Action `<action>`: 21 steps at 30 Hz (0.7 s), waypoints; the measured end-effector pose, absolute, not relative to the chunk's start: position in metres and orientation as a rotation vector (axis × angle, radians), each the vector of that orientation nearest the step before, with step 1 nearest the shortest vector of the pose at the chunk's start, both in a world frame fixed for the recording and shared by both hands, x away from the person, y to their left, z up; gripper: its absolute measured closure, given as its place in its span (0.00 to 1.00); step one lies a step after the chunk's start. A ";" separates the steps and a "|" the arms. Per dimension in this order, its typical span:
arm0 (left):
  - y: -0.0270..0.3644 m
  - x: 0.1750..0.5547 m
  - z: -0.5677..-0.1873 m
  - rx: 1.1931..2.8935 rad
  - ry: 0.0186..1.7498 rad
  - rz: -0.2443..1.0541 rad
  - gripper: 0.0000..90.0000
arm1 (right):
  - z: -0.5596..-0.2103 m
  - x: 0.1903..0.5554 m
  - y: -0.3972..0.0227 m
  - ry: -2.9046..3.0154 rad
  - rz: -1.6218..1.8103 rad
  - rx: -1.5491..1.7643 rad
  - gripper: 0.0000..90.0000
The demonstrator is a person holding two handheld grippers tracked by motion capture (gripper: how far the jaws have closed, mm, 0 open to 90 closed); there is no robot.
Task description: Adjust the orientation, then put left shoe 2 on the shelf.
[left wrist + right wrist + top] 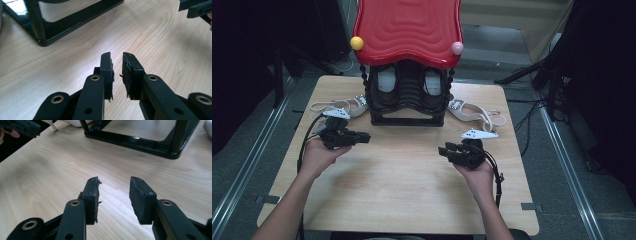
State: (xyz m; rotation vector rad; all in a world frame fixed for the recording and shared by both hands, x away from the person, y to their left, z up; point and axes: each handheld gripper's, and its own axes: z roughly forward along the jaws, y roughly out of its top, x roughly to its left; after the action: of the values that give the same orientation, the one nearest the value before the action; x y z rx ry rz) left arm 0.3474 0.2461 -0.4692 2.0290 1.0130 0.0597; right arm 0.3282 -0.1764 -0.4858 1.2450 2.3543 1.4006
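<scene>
My left gripper hovers low over the wooden table, pointing right. Its jaws stand a narrow gap apart with nothing between them. My right gripper points left toward it, jaws open wider and empty. Behind both stands a black rack with a red wavy top, and a dark pair of shoes sits inside it. One pale strappy sandal lies left of the rack, another sandal right of it.
A yellow ball and a pink ball sit at the red top's front corners. Bare wood stretches between the grippers and the near table edge. Cables and dark stands lie on the floor around the table.
</scene>
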 end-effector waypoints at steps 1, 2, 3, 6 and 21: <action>0.248 0.348 -0.469 2.022 1.019 0.059 0.87 | -0.486 0.329 -0.177 2.350 1.390 1.247 0.69; 0.251 0.348 -0.469 2.019 1.018 0.065 0.88 | -0.486 0.329 -0.177 2.344 1.382 1.247 0.69; 0.253 0.348 -0.469 2.021 1.021 0.065 0.88 | -0.487 0.330 -0.178 2.340 1.373 1.251 0.69; 0.259 0.347 -0.470 2.017 1.029 0.083 0.96 | -0.488 0.332 -0.180 2.328 1.354 1.264 0.69; 0.301 0.354 -0.482 1.964 1.139 0.161 1.00 | -0.490 0.337 -0.177 2.348 1.328 1.263 0.69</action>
State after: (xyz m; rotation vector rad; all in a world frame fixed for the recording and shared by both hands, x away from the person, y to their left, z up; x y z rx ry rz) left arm 0.3542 0.3009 -0.4821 1.9644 1.1391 0.1611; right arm 0.3369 -0.1767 -0.4903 1.2630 2.3484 1.3280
